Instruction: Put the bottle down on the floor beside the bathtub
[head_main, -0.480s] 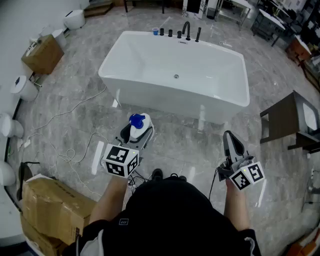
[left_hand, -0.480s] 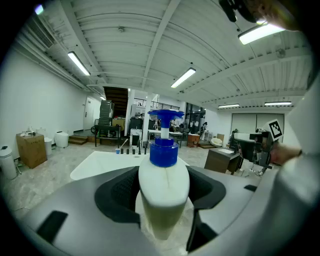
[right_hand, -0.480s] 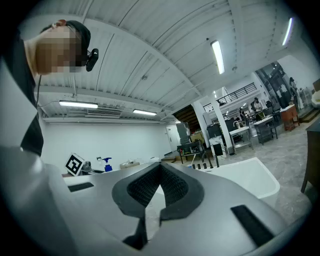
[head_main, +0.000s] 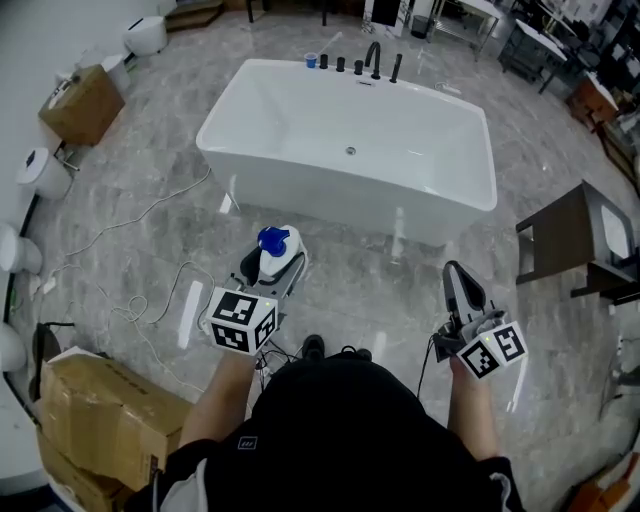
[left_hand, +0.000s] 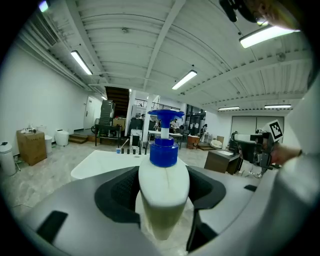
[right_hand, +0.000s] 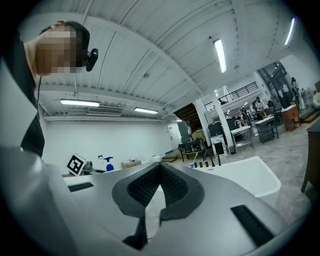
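Observation:
A white pump bottle (head_main: 272, 256) with a blue pump top sits between the jaws of my left gripper (head_main: 270, 262), which is shut on it and holds it above the grey marble floor (head_main: 350, 280), in front of the white bathtub (head_main: 350, 150). The left gripper view shows the bottle (left_hand: 163, 187) pressed between the two dark pads (left_hand: 120, 192), its blue pump pointing towards the tub (left_hand: 107, 160). My right gripper (head_main: 458, 285) hangs to the right over the floor, shut with nothing in it; its pads (right_hand: 165, 187) meet. The bottle (right_hand: 108, 164) appears small there.
Black taps (head_main: 372, 62) stand on the tub's far rim. A dark wooden stand (head_main: 565, 240) is at the right. Cardboard boxes (head_main: 95, 420) lie at the lower left, another box (head_main: 82, 105) and white toilets at the far left. White cables (head_main: 130, 300) trail across the floor.

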